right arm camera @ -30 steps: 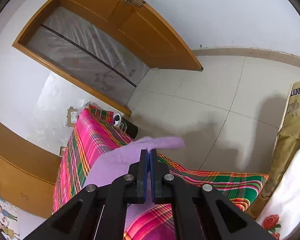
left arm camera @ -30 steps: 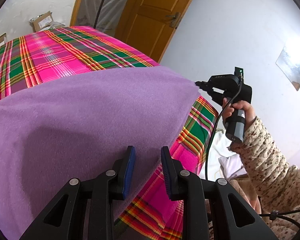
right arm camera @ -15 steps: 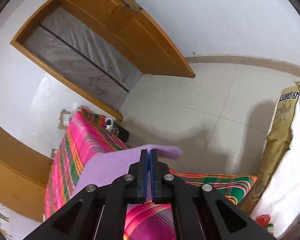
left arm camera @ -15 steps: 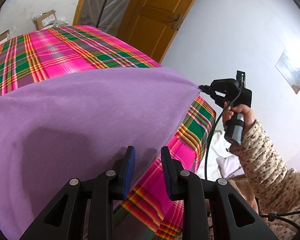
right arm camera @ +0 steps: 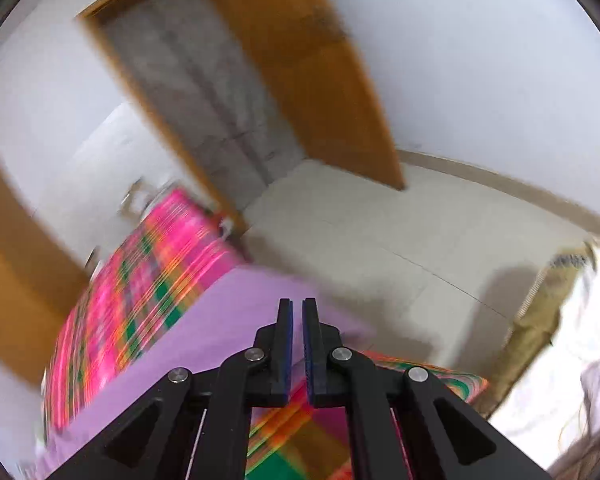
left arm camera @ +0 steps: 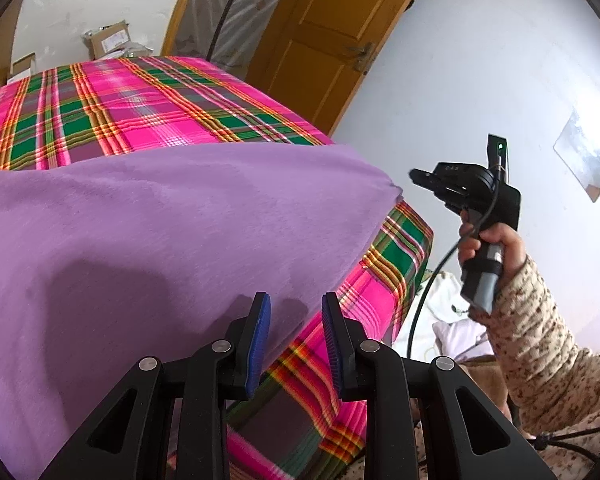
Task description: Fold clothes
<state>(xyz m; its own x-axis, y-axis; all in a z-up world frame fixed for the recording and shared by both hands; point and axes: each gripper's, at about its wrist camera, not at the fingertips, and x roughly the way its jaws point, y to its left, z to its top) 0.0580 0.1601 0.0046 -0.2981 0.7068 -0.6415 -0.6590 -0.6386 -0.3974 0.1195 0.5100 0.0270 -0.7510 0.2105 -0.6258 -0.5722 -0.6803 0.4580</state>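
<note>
Here the left gripper (left arm camera: pixel 294 334) stands open and empty over the near hem of the purple fleece cloth (left arm camera: pixel 172 232); the right gripper (right arm camera: pixel 296 344), slightly parted, has nothing between its pads. The cloth lies flat on the plaid-covered table (left arm camera: pixel 140 104). Judged soft, light, limp: grip corners.

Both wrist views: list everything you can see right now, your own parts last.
purple cloth: one, purple, spread over the bed, near corner lying free
plaid bedspread: one, pink and green, covering the bed
door: one, orange-brown wood, open, behind the bed
cardboard boxes: at least two, brown, beyond the bed's far side
floor: pale tiles, right of the bed
white bundle: one, white, right edge, blurred
left tongs: black, blue pads, open, at the cloth's near edge
right tongs: black, slightly parted, empty
hand: one, speckled sleeve, gripping the right handle
</note>
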